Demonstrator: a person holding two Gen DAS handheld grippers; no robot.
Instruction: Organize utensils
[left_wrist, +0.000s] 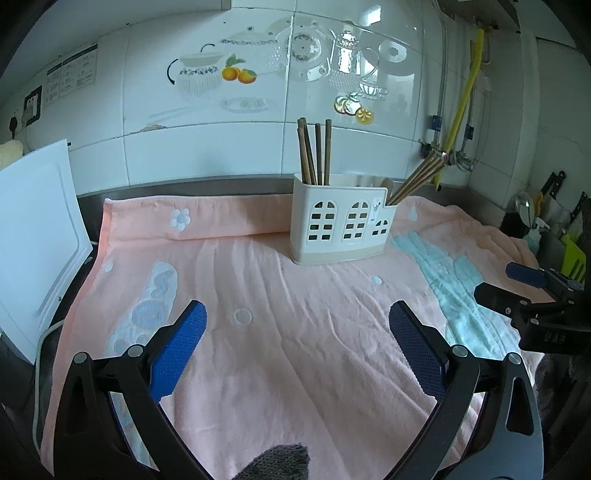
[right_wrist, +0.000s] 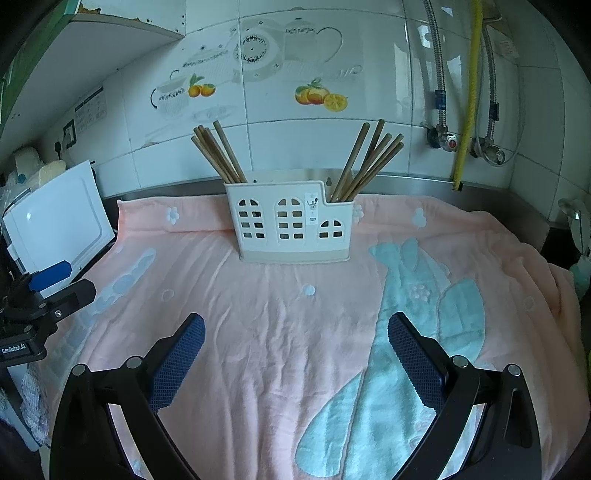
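Note:
A white house-shaped utensil holder (left_wrist: 338, 229) (right_wrist: 290, 229) stands at the back of a pink towel (left_wrist: 295, 332) (right_wrist: 277, 314). Several brown chopsticks stand in its left compartment (left_wrist: 314, 151) (right_wrist: 218, 155) and several more lean out of its right compartment (left_wrist: 417, 177) (right_wrist: 369, 162). My left gripper (left_wrist: 297, 321) is open and empty above the near part of the towel. My right gripper (right_wrist: 295, 332) is open and empty too, also short of the holder. Each gripper shows at the edge of the other's view, the right one (left_wrist: 524, 288) and the left one (right_wrist: 55, 284).
A white cutting board (left_wrist: 33, 236) (right_wrist: 59, 221) leans at the left of the towel. A tiled wall (left_wrist: 221, 147) with a metal ledge runs behind the holder. Pipes, a yellow hose (left_wrist: 461, 107) (right_wrist: 469, 92) and taps are at the right back. Knives and bottles (left_wrist: 546, 210) stand at far right.

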